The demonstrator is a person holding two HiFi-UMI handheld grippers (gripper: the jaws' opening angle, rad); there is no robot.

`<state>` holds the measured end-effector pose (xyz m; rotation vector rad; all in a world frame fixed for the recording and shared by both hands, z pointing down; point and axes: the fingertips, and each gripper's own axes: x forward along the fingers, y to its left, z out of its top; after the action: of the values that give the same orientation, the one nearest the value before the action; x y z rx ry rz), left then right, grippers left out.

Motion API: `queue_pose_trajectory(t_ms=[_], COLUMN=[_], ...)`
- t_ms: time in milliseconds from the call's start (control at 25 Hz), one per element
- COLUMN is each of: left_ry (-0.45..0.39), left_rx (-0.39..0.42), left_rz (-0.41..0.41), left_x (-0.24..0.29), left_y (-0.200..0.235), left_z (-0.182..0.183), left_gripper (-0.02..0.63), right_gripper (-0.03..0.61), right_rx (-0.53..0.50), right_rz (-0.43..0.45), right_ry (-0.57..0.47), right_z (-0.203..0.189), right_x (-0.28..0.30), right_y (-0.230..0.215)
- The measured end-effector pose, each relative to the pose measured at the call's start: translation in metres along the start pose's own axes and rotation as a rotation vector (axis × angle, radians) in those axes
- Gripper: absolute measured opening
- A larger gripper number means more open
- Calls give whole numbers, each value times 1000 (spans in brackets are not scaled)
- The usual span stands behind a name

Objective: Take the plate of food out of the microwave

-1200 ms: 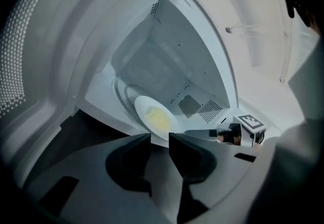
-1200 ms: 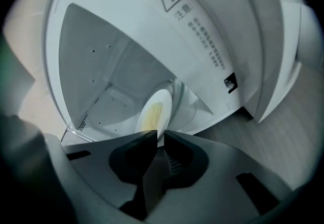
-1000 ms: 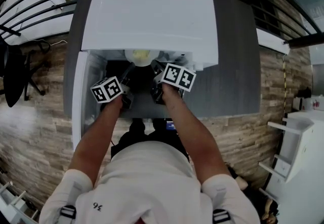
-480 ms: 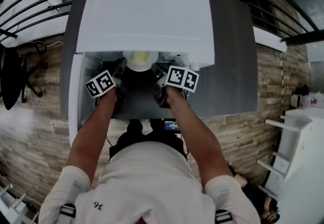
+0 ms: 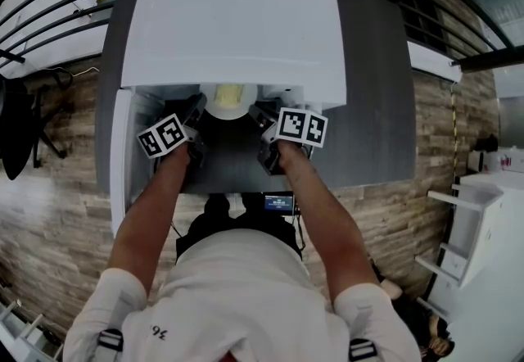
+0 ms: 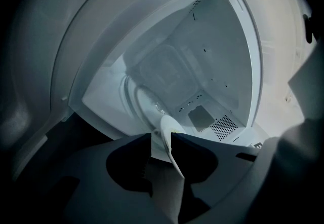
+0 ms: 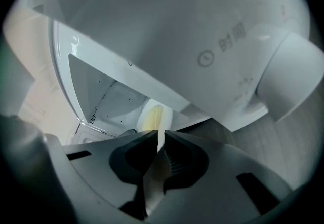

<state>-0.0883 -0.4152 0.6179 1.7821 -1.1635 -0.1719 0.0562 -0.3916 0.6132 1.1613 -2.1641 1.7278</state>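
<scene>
Grey counter (image 5: 377,90) carries the microwave (image 5: 233,24) near its left edge in the head view, plate (image 5: 228,98) at its mouth. Left gripper view: left gripper (image 6: 162,137) fingers pinch the plate's rim. Right gripper view: right gripper (image 7: 160,136) fingers pinch the opposite rim, likely for a level lift.

Plate (image 5: 228,97) in microwave (image 5: 233,24), between left tool (image 6: 162,137) and right tool (image 7: 158,135)

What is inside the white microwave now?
A round white plate of yellow food, at the opening, its rim clamped by the left gripper and the right gripper. The white microwave's top covers the plate's far part in the head view.
</scene>
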Motion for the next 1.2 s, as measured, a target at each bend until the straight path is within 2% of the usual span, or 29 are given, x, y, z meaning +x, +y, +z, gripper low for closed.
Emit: queue_pose_trajectory(t_ms=[200, 320, 440, 520, 600, 800, 880, 1000, 1080, 1200], left_ry=[36, 78, 95, 114, 145, 165, 172, 228, 291, 399], left_rx=[-21, -13, -3, 15, 36, 53, 54, 114, 142, 116], left_rz=[-32, -20, 16, 22, 28, 31, 15, -8, 4, 36], left_x=[2, 5, 7, 7, 5, -14, -29, -62, -83, -102], left_y=[-1, -3, 0, 2, 5, 12, 6, -6, -4, 6], left_z=[-2, -11, -18, -23, -29, -34, -39, -60, -85, -125], left_gripper=[123, 123, 75, 69, 69, 70, 71, 71, 71, 72], right_gripper=[35, 35, 35, 35, 35, 35, 37, 75, 97, 110], right_rx=[-20, -36, -92, -127, -151, -176, -239, -354, -354, -348], right_rz=[-4, -33, -137, -219, -257, -211, -184, -161, -129, -109], right_ry=[-15, -20, 4, 23, 40, 11, 14, 116, 201, 275], right_z=[4, 4, -2, -8, -14, -15, -20, -58, -95, -129], right_x=[3, 7, 16, 20, 20, 2, -20, -57, -67, -65], right_y=[2, -1, -17, -35, -47, -49, -45, -50, -57, -60])
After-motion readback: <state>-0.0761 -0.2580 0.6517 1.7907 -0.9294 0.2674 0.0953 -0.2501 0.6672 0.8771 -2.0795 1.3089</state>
